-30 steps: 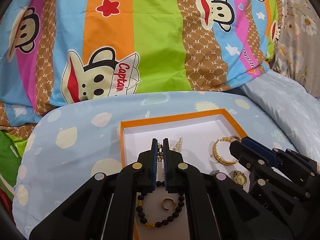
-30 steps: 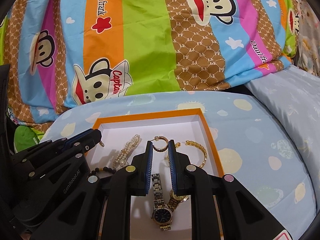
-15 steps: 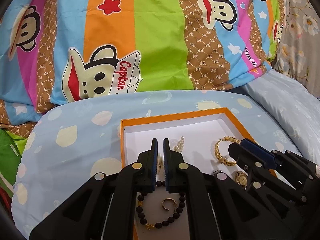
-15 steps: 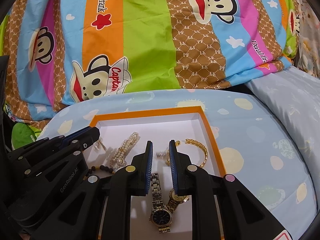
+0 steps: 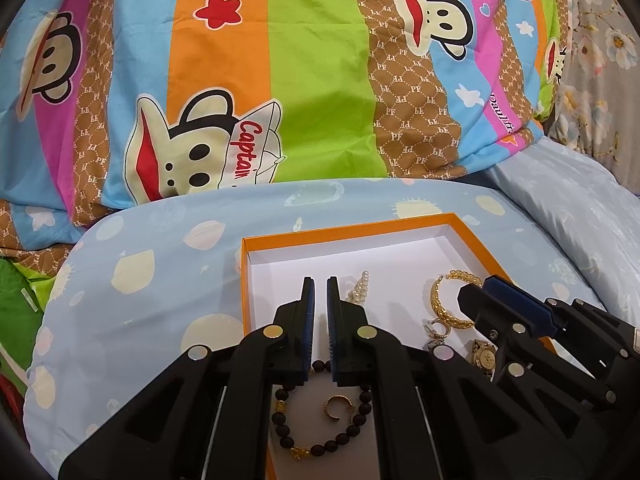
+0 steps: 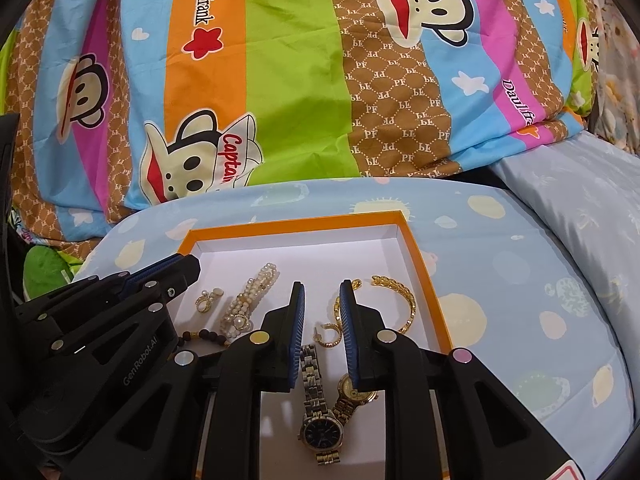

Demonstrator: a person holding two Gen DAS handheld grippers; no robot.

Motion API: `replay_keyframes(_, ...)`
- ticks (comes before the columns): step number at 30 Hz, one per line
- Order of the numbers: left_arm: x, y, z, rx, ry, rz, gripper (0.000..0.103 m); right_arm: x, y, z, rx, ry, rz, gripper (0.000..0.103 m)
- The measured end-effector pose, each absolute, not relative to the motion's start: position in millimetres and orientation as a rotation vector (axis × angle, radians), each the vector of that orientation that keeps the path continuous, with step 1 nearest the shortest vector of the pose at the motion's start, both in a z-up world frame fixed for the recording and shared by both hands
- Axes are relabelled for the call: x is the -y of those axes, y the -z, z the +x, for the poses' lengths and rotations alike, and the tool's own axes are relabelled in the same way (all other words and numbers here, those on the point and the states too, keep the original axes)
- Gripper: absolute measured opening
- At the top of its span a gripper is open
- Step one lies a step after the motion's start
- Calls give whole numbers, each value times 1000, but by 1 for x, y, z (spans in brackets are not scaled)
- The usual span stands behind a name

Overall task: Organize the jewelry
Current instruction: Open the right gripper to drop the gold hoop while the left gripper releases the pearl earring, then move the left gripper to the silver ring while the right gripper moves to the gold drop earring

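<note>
An orange-rimmed white box [image 5: 348, 233] [image 6: 296, 222] lies on the blue pillow and holds the jewelry. My left gripper [image 5: 319, 282] hovers over it, jaws slightly apart and empty. Below it lie a dark bead bracelet [image 5: 320, 436] and a gold ear cuff [image 5: 338, 406]; a pearl bracelet [image 5: 360, 288] [image 6: 250, 300] lies beside it. My right gripper [image 6: 322, 288] is open and empty above a gold hoop earring [image 6: 330, 334], with a gold bangle [image 6: 400, 300] [image 5: 444, 304] to its right. Two watches [image 6: 322, 428] lie near its base. A small earring [image 6: 208, 300] lies by the left gripper.
A bright striped cartoon-monkey quilt [image 5: 280, 80] [image 6: 300, 80] rises behind the box. The light blue pillow [image 5: 140, 280] [image 6: 520, 300] lies under the box, and a second pale blue pillow [image 5: 580, 216] lies at the right.
Both grippers opened and let go of their earrings, which now lie in the box. Both grippers have pulled back a little.
</note>
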State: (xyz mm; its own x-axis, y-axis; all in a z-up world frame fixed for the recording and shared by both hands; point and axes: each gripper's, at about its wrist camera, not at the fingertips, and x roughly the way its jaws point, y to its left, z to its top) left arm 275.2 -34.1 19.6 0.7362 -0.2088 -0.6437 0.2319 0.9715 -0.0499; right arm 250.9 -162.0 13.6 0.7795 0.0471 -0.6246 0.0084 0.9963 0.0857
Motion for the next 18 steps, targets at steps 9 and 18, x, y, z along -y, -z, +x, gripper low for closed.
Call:
replay_keyframes(9, 34, -19, 275, -702, 241, 35, 5, 162, -14, 251, -677, -22, 87, 18)
replay_keyframes(18, 33, -20, 273, -702, 233, 40, 5, 161, -14, 248, -672, -17, 67, 18)
